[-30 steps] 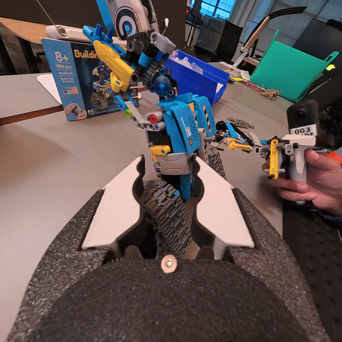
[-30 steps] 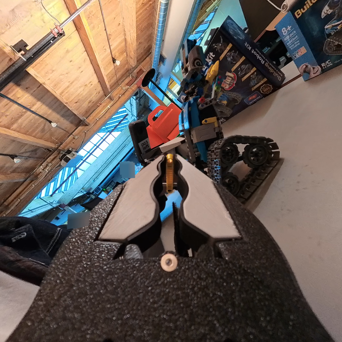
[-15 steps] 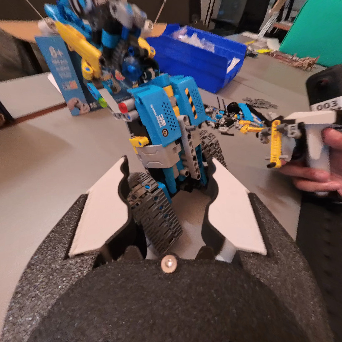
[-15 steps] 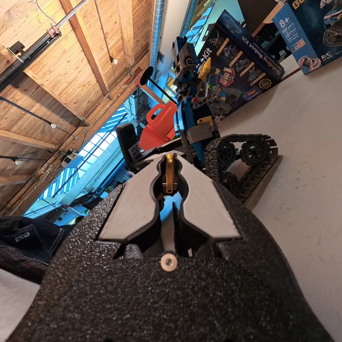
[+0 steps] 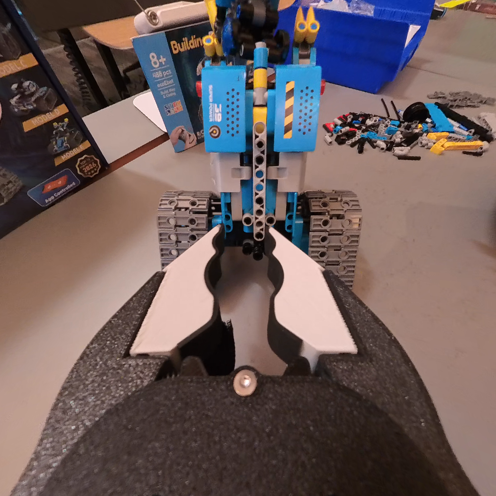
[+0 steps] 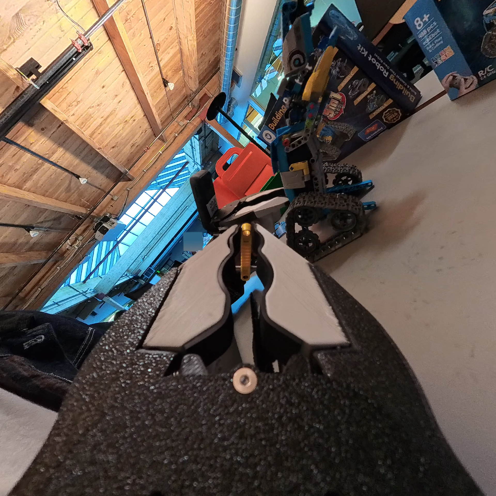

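Note:
A blue, grey and yellow brick-built robot model (image 5: 260, 115) on grey tracks stands on the grey table (image 5: 80, 268), its back towards my left gripper. My left gripper (image 5: 244, 236) is open and empty. Its tips sit at the model's lower back, between the two tracks, on either side of a grey holed beam (image 5: 259, 188); I cannot tell if they touch. My right gripper (image 6: 246, 232) is shut on a thin yellow beam (image 6: 245, 252) and is held off to the model's side (image 6: 298, 171), tilted up. The left gripper also shows there (image 6: 257, 204), behind the model.
A light blue kit box (image 5: 171, 88) and a dark kit box (image 5: 40, 120) stand behind and left of the model. A blue bin (image 5: 362, 48) is at the back right, with a pile of loose parts (image 5: 408, 131) before it. An orange case (image 6: 241, 171) lies beyond. My hands' fingertips stand some 20 cm from each other.
My left gripper has let go of the model's track, opened wider and swung round to the model's back. The right gripper with the yellow beam has left the left wrist view.

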`<control>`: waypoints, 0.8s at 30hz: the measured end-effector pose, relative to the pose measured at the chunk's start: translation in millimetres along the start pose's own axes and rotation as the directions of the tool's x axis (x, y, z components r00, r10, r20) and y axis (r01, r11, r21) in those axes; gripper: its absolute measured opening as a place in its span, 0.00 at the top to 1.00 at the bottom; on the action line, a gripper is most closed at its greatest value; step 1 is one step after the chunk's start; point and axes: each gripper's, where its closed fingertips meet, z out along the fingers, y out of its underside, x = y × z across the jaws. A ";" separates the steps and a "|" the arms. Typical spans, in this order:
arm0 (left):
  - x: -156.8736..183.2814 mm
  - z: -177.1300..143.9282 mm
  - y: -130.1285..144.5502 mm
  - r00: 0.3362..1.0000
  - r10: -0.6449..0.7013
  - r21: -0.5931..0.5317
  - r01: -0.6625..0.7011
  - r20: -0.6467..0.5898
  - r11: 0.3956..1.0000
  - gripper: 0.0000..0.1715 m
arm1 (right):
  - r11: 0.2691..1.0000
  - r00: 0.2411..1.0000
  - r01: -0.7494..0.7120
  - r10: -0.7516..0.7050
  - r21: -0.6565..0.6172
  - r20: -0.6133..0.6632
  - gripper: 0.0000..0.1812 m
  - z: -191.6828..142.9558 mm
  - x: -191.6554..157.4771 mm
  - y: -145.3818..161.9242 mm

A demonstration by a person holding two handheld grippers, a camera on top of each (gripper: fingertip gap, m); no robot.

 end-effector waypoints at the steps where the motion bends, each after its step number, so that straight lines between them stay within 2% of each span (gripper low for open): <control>1: 1.4 -1.5 -2.7 1.000 0.018 0.009 -0.018 0.002 1.000 0.84 | 1.000 1.000 0.000 0.000 0.001 0.000 0.97 -0.2 -0.1 -0.3; 3: 7.9 -6.5 -13.4 0.999 0.040 0.060 -0.039 -0.015 0.997 0.84 | 1.000 1.000 -0.002 0.002 0.006 -0.002 0.97 -0.7 0.3 -1.2; 6: 14.1 -14.3 -33.7 0.999 -0.003 0.148 0.010 -0.047 0.989 0.84 | 1.000 0.999 0.029 -0.029 -0.011 -0.029 0.97 1.1 2.3 1.4; 12: 11.7 -4.0 -41.7 0.999 -0.027 0.132 0.032 -0.047 0.991 0.85 | 0.960 0.959 0.217 -0.243 -0.177 -0.146 0.97 17.0 13.6 21.2; 14: 12.1 -1.5 -40.0 1.000 0.005 0.122 -0.001 -0.029 0.993 0.87 | 0.916 0.929 0.289 -0.338 -0.278 -0.148 0.97 26.3 16.4 34.4; 16: 10.5 0.3 -39.8 1.000 0.030 0.115 -0.030 -0.002 0.993 0.90 | 0.841 0.888 0.346 -0.436 -0.416 -0.145 0.97 37.5 25.0 53.0; 19: 11.4 4.1 -42.5 0.998 0.056 0.112 -0.055 -0.002 0.992 0.93 | 0.655 0.781 0.390 -0.608 -0.647 -0.145 0.96 50.6 53.3 78.5; 20: 11.7 4.8 -42.8 0.998 0.065 0.108 -0.065 -0.001 0.992 0.94 | 0.620 0.762 0.395 -0.634 -0.678 -0.136 0.96 57.1 57.8 81.0; 24: 11.6 1.5 -39.6 0.998 0.059 0.086 -0.058 -0.013 0.995 0.96 | 0.560 0.744 0.381 -0.659 -0.736 -0.116 0.96 76.8 76.6 83.7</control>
